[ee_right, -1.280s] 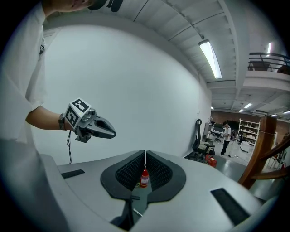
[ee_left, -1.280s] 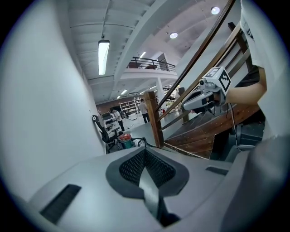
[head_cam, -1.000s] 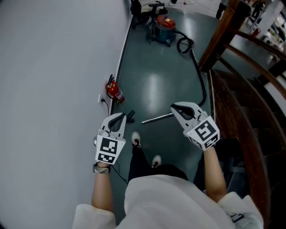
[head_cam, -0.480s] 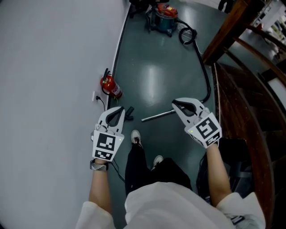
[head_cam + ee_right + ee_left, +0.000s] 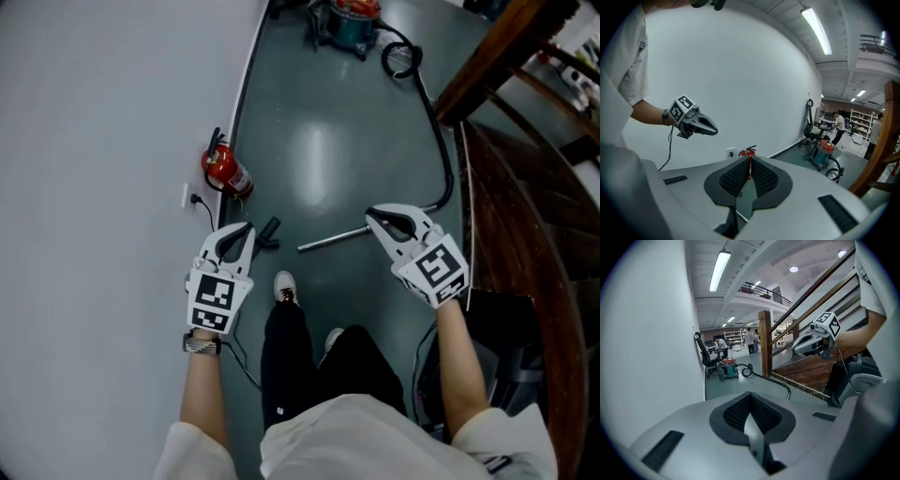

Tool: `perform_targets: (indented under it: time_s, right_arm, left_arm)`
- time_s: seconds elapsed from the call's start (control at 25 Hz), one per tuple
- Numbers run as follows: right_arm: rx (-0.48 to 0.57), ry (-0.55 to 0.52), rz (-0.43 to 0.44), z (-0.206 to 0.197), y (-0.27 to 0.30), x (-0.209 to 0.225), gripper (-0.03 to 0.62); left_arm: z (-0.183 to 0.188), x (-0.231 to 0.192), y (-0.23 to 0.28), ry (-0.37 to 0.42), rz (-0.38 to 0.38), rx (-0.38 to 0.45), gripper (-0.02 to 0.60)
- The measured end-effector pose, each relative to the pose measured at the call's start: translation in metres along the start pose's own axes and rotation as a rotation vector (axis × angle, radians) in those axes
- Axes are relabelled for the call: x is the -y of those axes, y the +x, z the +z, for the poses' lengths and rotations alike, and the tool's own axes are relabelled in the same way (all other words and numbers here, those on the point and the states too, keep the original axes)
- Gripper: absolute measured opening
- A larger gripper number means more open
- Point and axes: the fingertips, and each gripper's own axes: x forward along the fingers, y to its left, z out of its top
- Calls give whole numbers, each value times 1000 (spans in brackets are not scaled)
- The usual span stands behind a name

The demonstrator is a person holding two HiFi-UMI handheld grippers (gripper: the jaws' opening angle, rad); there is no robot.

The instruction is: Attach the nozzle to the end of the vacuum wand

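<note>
In the head view a silver vacuum wand (image 5: 332, 242) lies on the grey-green floor, joined at its right end to a black hose (image 5: 444, 150). A small black nozzle (image 5: 270, 232) lies on the floor left of the wand's free end. My left gripper (image 5: 244, 230) hovers above the floor just left of the nozzle, shut and empty. My right gripper (image 5: 372, 217) hangs over the wand's right end, also shut and empty. In each gripper view the jaws meet with nothing between them: the left gripper (image 5: 750, 398) and the right gripper (image 5: 749, 163).
A red fire extinguisher (image 5: 223, 169) and a wall socket stand by the white wall on the left. The red and teal vacuum (image 5: 352, 17) sits far up the floor. A wooden staircase (image 5: 525, 187) and post run along the right. My shoes (image 5: 285, 288) are below the wand.
Both grippers have sunk toward the floor, staying shut. The view has drawn nearer the floor, and the wand and nozzle now lie closer to the fingertips.
</note>
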Motion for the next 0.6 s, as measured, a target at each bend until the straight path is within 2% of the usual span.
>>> perform_targets:
  time_s: [0.32,0.6]
  right_arm:
    - [-7,18,-9,-53,45,4,29]
    - [-18,31,24,-99,80,2,29]
  left_arm:
    - [-63,-17,43,-21,1,-23,-2]
    - [-124,-23,72,-46,-7,-71,0]
